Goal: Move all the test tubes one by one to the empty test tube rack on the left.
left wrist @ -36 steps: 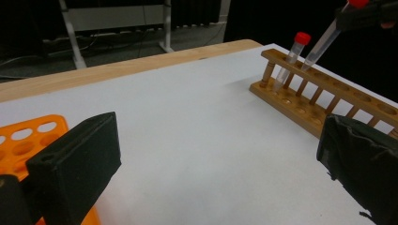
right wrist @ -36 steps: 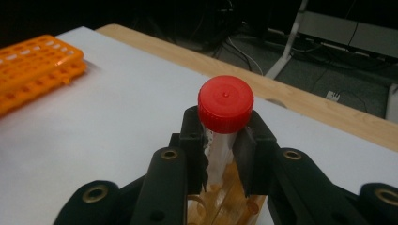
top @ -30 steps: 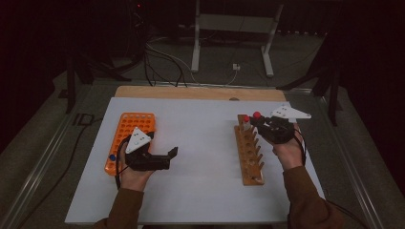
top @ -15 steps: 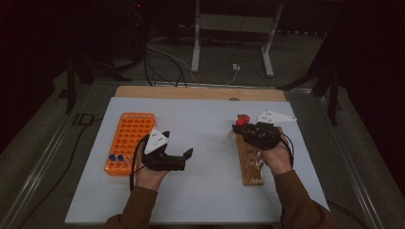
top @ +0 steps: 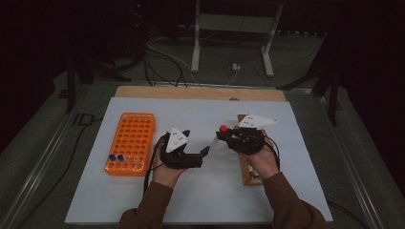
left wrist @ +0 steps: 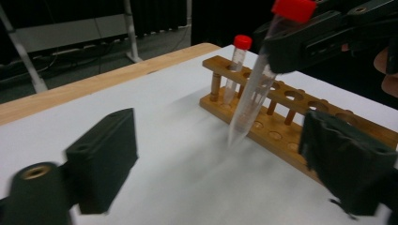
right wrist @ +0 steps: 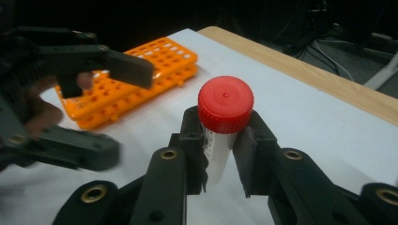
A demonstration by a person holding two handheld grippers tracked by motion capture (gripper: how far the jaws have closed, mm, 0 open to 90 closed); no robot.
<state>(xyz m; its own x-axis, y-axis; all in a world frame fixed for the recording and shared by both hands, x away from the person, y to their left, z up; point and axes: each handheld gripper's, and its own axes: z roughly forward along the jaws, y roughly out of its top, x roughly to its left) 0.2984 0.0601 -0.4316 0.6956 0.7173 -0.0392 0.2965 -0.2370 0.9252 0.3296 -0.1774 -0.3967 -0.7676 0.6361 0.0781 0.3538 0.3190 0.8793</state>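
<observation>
From above I have the white table top [top: 143,200] in front of me, with a wooden strip [top: 200,92] along its far edge and dark floor, cables and a metal stand [top: 229,33] beyond. My right gripper [top: 228,137] is clamped just under the red cap of a clear tube [top: 217,136], which hangs tilted over the middle of the table; in the right gripper view the cap [right wrist: 225,104] sits above the two closed jaws. My left gripper [top: 203,153] is beside it with its jaws wide apart, holding nothing; in the left gripper view the tube [left wrist: 253,89] hangs between and beyond them, its tip above bare table in front of the wooden rack [left wrist: 291,126]. That rack lies under my right hand [top: 260,160] and carries one more red-capped tube [left wrist: 237,65] upright at its far end; its nearer holes look empty. The orange rack [top: 131,143] sits at the left, well apart, with two blue-capped tubes [top: 116,157] in its near row.
</observation>
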